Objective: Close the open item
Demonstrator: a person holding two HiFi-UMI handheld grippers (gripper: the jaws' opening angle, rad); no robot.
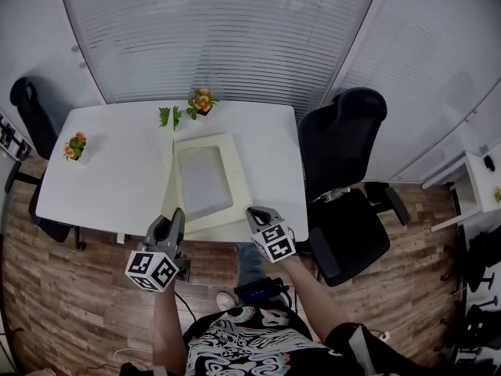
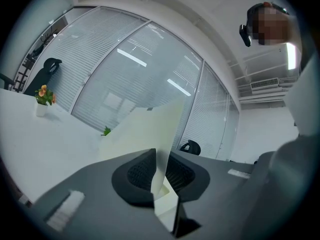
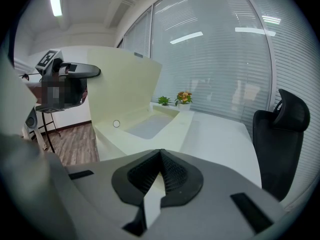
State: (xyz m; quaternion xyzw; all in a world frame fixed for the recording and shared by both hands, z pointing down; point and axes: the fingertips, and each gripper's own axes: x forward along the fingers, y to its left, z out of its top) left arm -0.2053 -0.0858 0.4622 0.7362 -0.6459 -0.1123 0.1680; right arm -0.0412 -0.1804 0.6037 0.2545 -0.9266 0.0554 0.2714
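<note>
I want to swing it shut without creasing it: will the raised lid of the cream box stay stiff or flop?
Probably stiff: the lid stands flat and upright, with no visible sag. Likely light: it shows as a thin sheet between the left tongs. It would probably pivot where it joins the box.

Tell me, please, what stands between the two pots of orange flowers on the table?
A small green plant, beside the far pot; the stretch toward the left pot is bare table. The head view shows this.
</note>
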